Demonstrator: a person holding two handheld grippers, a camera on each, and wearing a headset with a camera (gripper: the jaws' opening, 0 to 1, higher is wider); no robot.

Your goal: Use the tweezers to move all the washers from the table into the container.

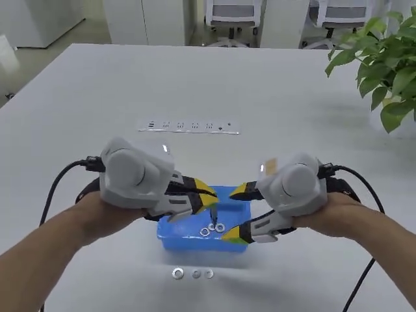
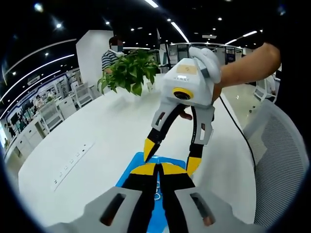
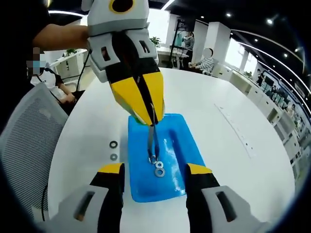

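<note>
A shallow blue container (image 1: 188, 242) sits near the table's front edge with washers (image 1: 212, 229) lying in it. Three more washers (image 1: 195, 274) lie in a row on the table just in front of it. My left gripper (image 1: 207, 194) is shut on thin metal tweezers (image 1: 212, 214), which point down into the container. In the right gripper view the tweezers (image 3: 152, 141) end at a washer (image 3: 152, 159) on the container (image 3: 175, 145) floor; whether they pinch it I cannot tell. My right gripper (image 1: 237, 213) stands open at the container's right side, holding nothing.
A white power strip (image 1: 188, 126) lies flat mid-table beyond the container. A leafy plant (image 1: 387, 58) stands at the far right. Office chairs (image 1: 231, 16) line the far edge. A mesh chair (image 3: 29, 131) stands beside the table.
</note>
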